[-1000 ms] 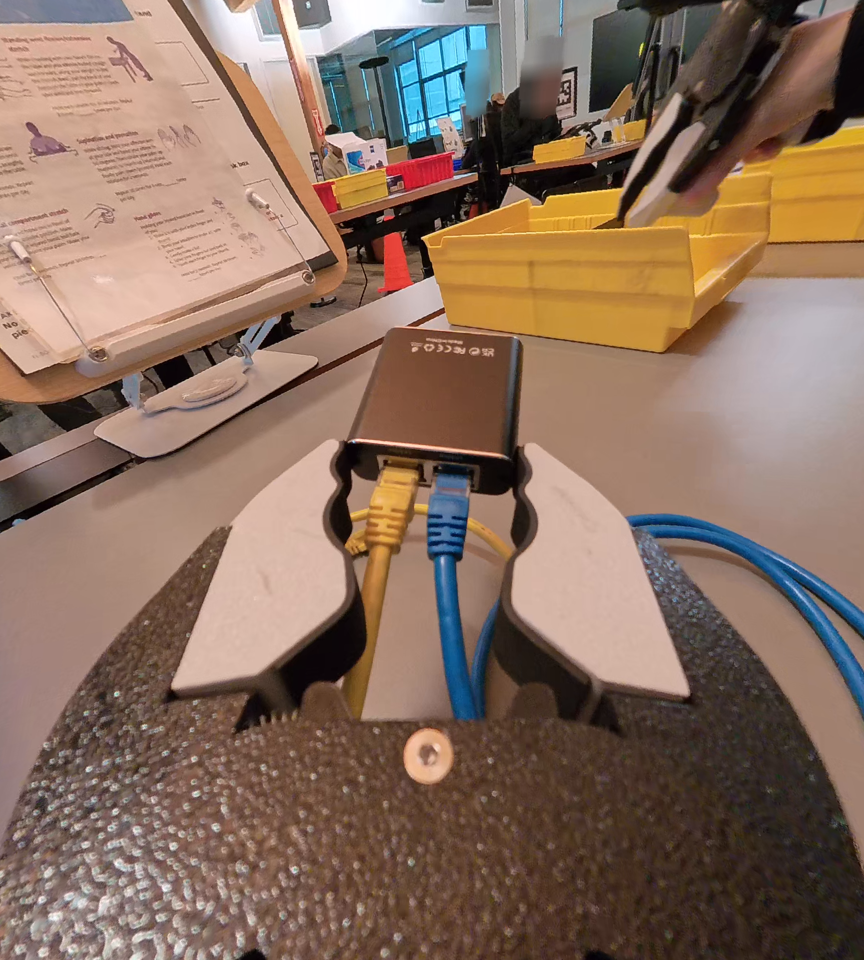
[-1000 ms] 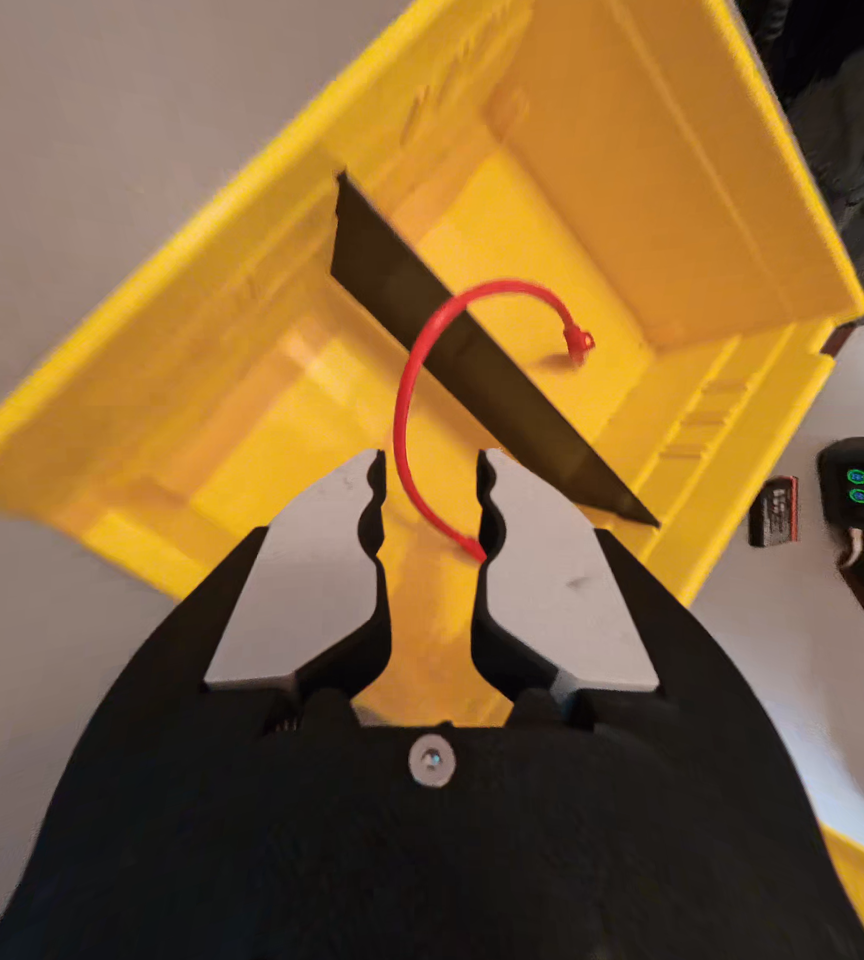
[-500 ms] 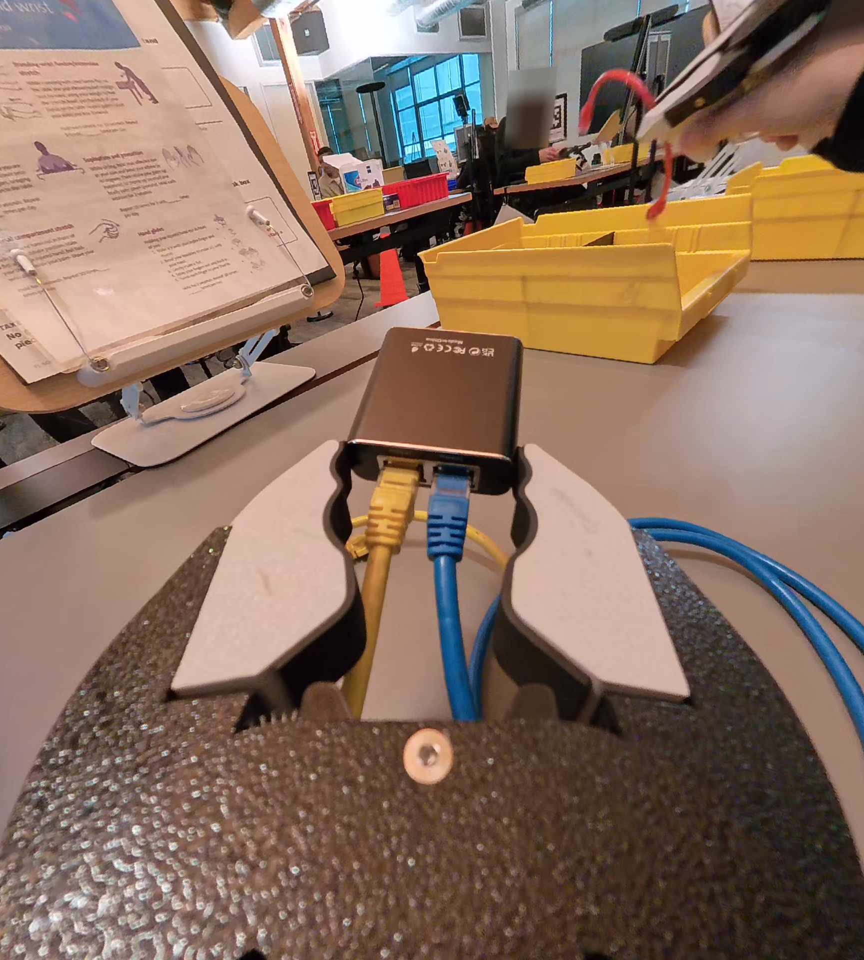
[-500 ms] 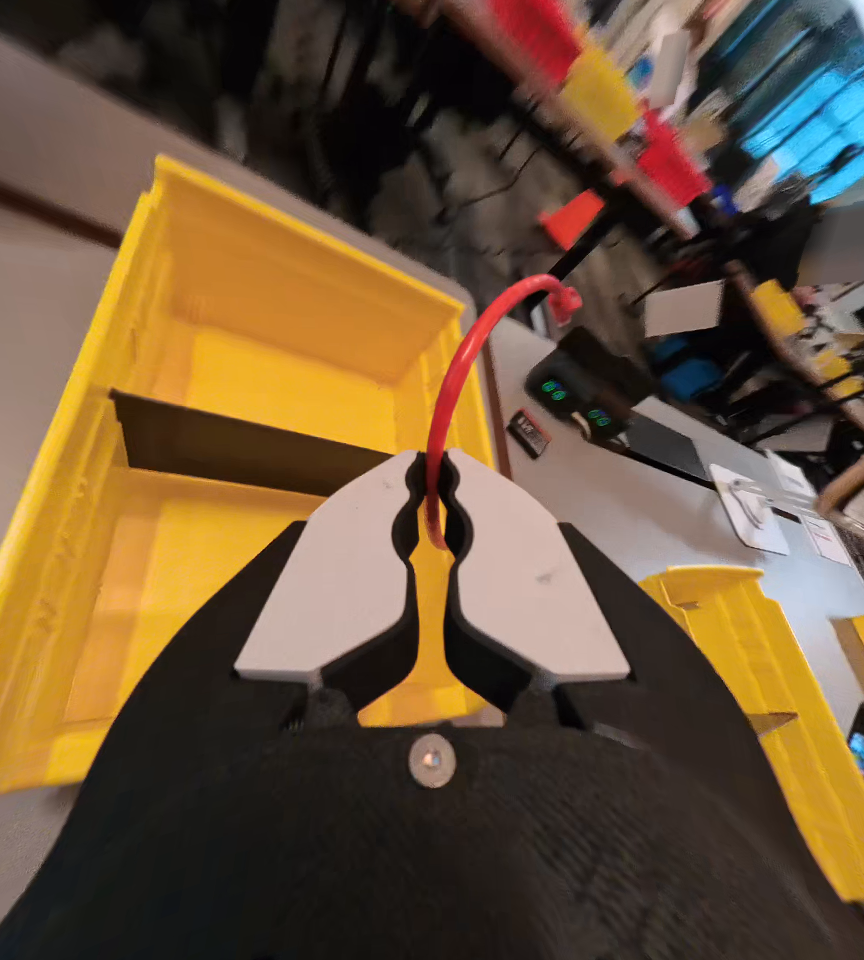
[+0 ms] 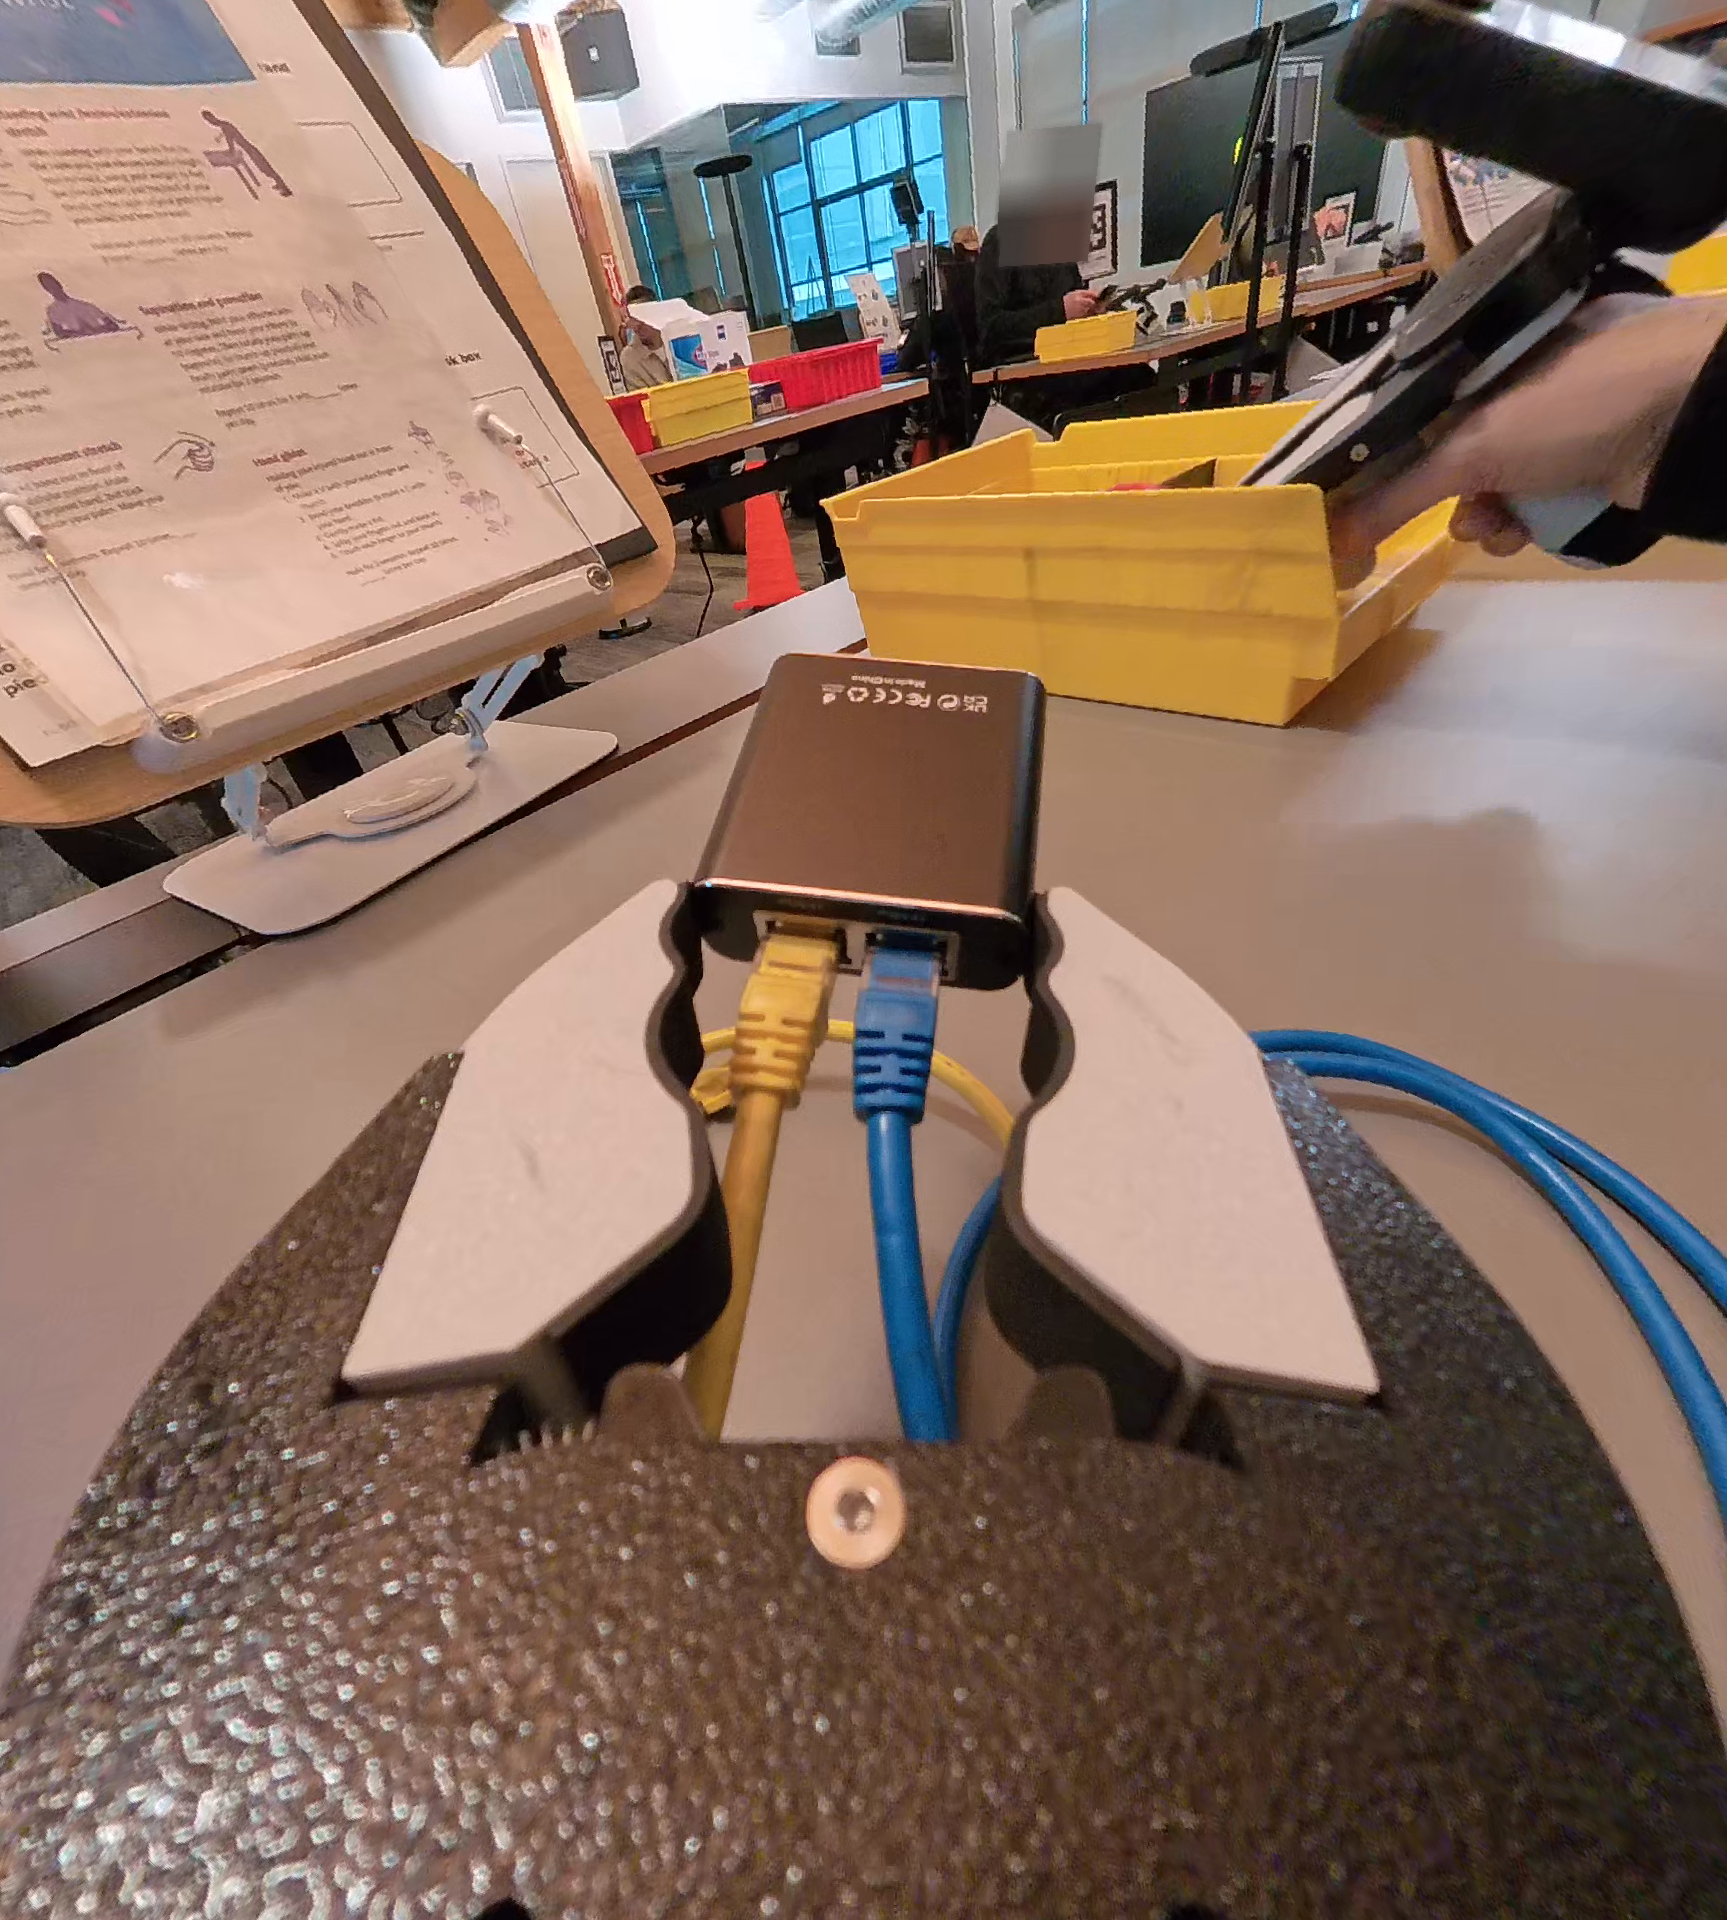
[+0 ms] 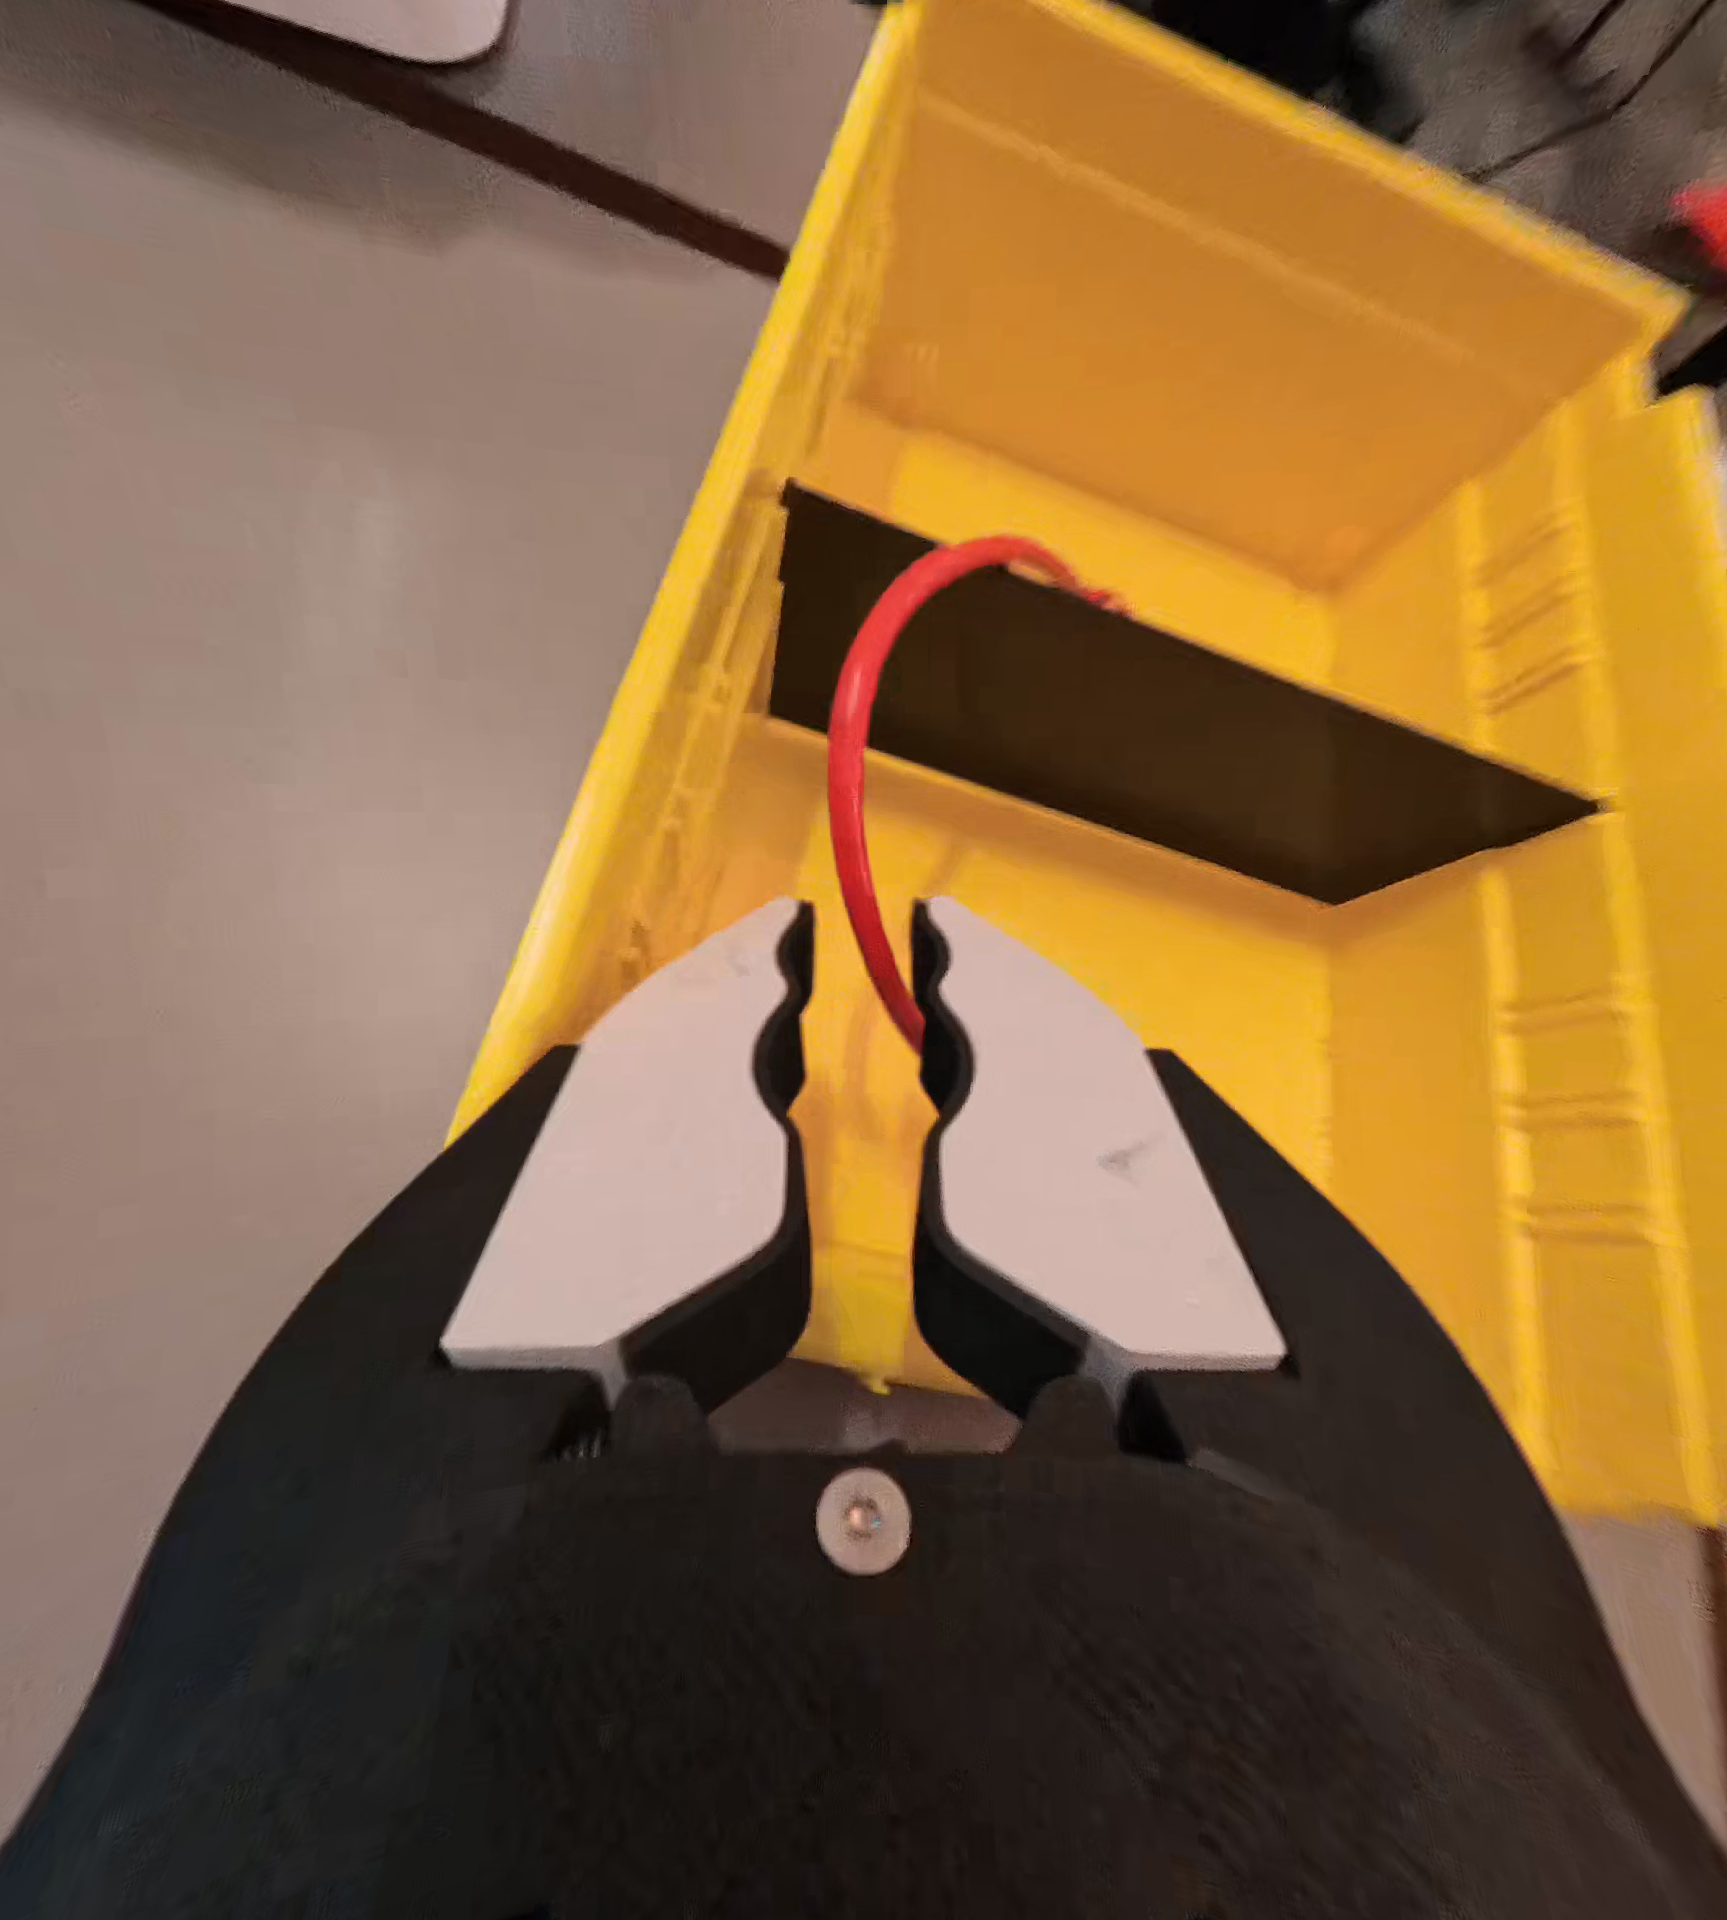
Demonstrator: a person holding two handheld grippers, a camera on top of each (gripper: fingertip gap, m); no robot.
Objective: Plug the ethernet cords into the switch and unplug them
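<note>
So far the yellow cord (image 5: 774, 1039) and blue cord (image 5: 895, 1039) sit plugged in the switch (image 5: 880, 790), clamped by the left gripper (image 5: 864, 935); the right gripper (image 6: 864, 935), slightly open, holds nothing firmly, the red cord (image 6: 854, 769) lying loose over the yellow bin (image 6: 1565, 935) at the table's far edge, unplugged

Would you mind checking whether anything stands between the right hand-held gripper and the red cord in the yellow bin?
Nothing visible does: the thin red cord already rises between the open right hand-held gripper fingers, arching over the yellow plastic bin's black divider.

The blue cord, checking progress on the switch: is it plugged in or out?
Plugged in. The blue cord has its connector seated in the right port of the switch, beside the yellow cord in the left port.
</note>
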